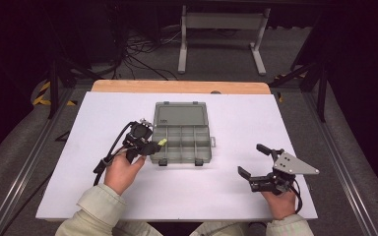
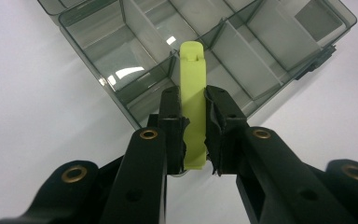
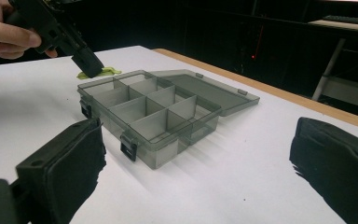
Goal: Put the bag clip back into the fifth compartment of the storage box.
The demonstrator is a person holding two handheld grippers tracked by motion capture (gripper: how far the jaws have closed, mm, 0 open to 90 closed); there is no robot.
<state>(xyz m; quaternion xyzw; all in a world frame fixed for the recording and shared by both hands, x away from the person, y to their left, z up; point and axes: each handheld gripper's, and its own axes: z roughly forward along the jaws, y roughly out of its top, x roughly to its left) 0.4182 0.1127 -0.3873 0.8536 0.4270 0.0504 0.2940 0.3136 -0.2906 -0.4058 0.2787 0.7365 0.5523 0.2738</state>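
The left claw (image 2: 195, 135) was clenched on a yellow-green plastic clip (image 2: 193, 107), which looked light, stiff and slick, pinched across its flat mid-length, its tip just over the near-left compartment of the open organizer box (image 1: 182, 135); the right claw (image 1: 256, 160) rested released on the bench (image 1: 275, 113), well apart

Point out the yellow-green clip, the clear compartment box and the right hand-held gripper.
yellow-green clip (image 2: 193, 93), left gripper view, its flat middle.
compartment box (image 1: 204, 158), high view, its front wall.
right hand-held gripper (image 1: 253, 160), high view, between its fingertips.
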